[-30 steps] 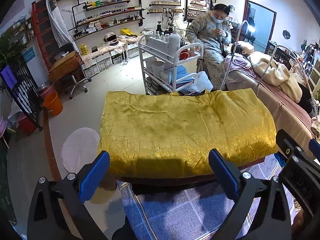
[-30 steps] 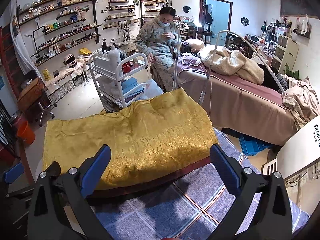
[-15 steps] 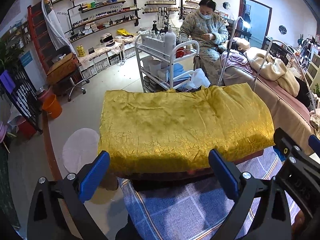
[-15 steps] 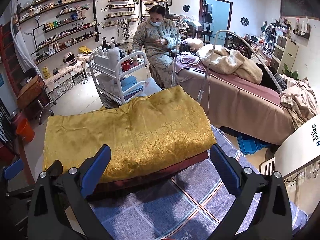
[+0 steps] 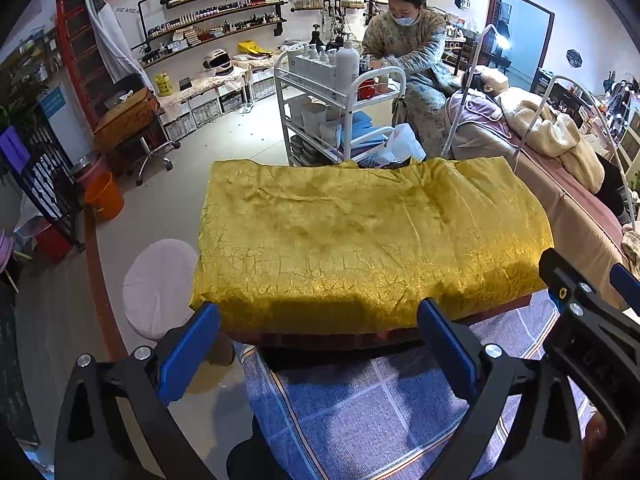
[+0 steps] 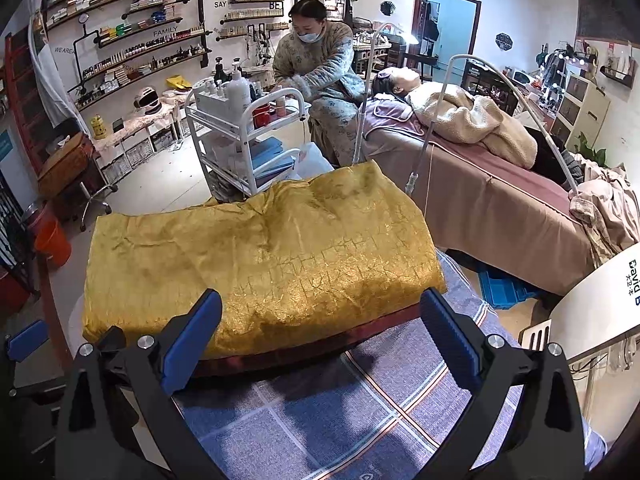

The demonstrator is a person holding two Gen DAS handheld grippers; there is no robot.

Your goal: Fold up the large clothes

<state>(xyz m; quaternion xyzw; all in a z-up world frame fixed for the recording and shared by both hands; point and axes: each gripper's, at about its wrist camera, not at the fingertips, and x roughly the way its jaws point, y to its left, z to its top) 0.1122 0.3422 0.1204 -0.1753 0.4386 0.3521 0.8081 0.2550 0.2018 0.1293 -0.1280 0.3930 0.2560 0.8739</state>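
Folded shiny gold crinkled garment on blue plaid cloth-covered table, left claw wide and empty, right claw likewise.

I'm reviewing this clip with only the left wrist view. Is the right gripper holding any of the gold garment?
Observer: No. The right gripper is open, with nothing between its fingers. The gold garment lies ahead of it.
Operator: What is beneath that gripper?
Observer: The blue checked cloth, bare up to the garment's near edge.
Operator: Is there anything further to its right?
Observer: A white machine lettered "David" stands at the frame's right edge.
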